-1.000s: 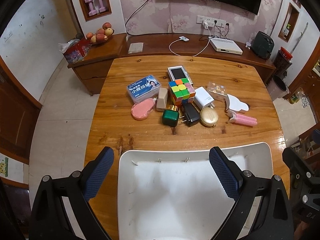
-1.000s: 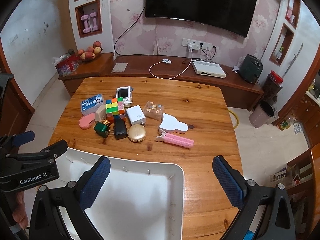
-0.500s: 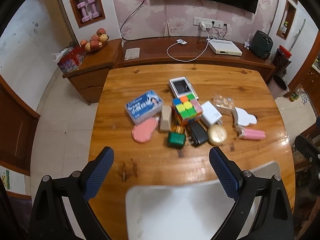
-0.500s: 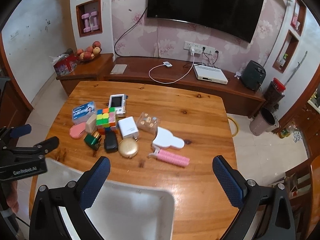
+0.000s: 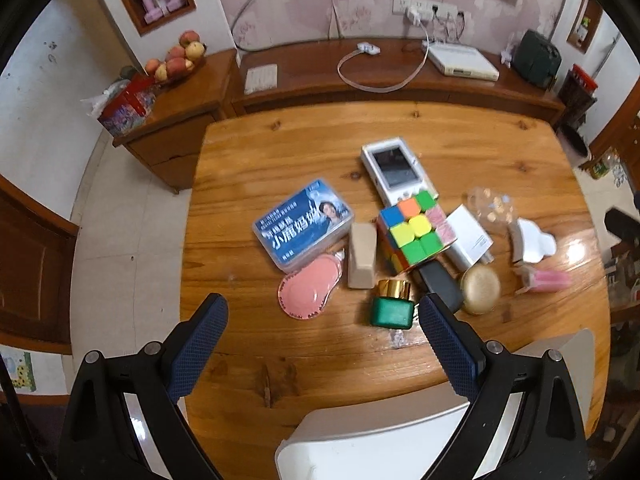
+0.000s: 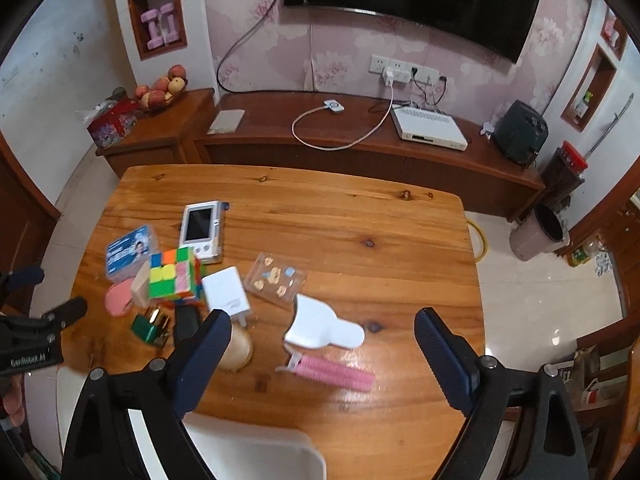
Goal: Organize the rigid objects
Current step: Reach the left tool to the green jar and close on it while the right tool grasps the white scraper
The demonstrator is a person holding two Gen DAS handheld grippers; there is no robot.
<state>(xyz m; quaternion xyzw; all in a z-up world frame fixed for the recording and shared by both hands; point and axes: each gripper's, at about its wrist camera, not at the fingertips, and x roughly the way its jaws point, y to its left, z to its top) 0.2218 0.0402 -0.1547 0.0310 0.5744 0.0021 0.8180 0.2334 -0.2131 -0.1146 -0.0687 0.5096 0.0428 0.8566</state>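
Left gripper [image 5: 320,320]: spread wide, empty, over the tabletop's near edge.
Right gripper [image 6: 322,332]: closing, nothing between its jaws; comb [image 6: 332,372] below them.
Objects: clustered mid-table [image 5: 240,360]; cube [image 5: 412,232] touching charger [image 5: 468,240], bottle [image 5: 392,308] just beside plug [image 5: 440,284].
Tray [image 5: 380,440]: at the near edge, empty as far as visible.
Risk: crowding, so a jaw probably nudges a neighbour; the round compact [image 5: 480,288] likely slips.

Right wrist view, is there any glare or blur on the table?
Right wrist view: bright glare on the table beside the pink roller; objects look slightly smeared; the room's edges bow from the fisheye. Left wrist view: glare by the white card; the clear sticker box is blurred.
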